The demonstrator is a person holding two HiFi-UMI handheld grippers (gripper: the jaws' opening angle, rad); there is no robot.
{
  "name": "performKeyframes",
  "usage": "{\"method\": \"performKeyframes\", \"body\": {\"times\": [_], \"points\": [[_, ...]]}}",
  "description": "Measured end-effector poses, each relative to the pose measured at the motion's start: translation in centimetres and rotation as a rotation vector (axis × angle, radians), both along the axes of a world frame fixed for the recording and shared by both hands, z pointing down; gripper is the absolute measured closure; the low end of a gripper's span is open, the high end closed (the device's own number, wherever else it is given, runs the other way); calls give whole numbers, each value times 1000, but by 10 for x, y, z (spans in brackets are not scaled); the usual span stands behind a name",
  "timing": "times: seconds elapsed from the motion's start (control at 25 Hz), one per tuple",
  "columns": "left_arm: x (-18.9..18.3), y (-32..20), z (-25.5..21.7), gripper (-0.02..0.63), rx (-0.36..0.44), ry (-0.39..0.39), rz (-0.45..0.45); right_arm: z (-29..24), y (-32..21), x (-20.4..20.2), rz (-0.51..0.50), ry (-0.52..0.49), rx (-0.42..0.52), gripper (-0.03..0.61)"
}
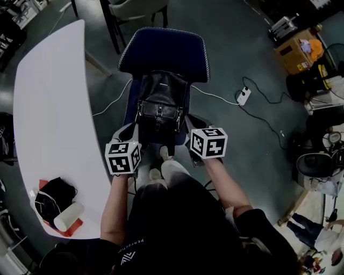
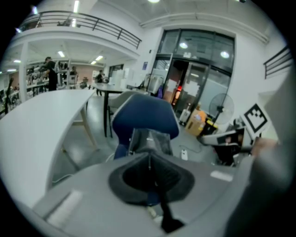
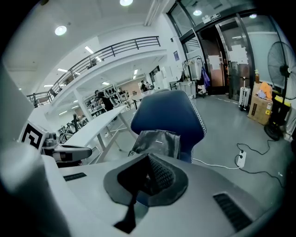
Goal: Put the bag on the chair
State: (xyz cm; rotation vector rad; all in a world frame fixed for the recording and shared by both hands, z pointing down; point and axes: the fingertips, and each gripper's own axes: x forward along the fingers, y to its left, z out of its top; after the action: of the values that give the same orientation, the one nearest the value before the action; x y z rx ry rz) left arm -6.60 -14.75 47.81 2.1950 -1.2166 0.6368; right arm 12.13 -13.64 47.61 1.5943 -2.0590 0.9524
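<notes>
A black leather bag (image 1: 161, 105) stands upright on the seat of the blue chair (image 1: 164, 51) and leans on its backrest. My left gripper (image 1: 129, 132) hovers at the seat's front left corner, close to the bag's lower left side, jaws shut with nothing between them. My right gripper (image 1: 192, 124) is at the bag's lower right side, also shut and empty. In the left gripper view, the bag (image 2: 150, 140) and chair (image 2: 145, 118) lie straight beyond the closed jaws. The right gripper view shows the same bag (image 3: 157, 143) ahead of its closed jaws.
A curved white table (image 1: 48, 107) runs along the left, with a black pouch (image 1: 54, 196) and a white cup (image 1: 68, 216) at its near end. A power strip (image 1: 243, 96) and cables lie on the floor to the right. Another chair (image 1: 134, 8) stands behind.
</notes>
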Motion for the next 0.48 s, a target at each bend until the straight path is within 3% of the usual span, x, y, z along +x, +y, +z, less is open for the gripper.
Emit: {"method": "performKeyframes", "body": {"times": [0.48], "points": [[-12,20,-10,594,-15,-9,-14,-13,6,-9,-44,-2,5,580]]}}
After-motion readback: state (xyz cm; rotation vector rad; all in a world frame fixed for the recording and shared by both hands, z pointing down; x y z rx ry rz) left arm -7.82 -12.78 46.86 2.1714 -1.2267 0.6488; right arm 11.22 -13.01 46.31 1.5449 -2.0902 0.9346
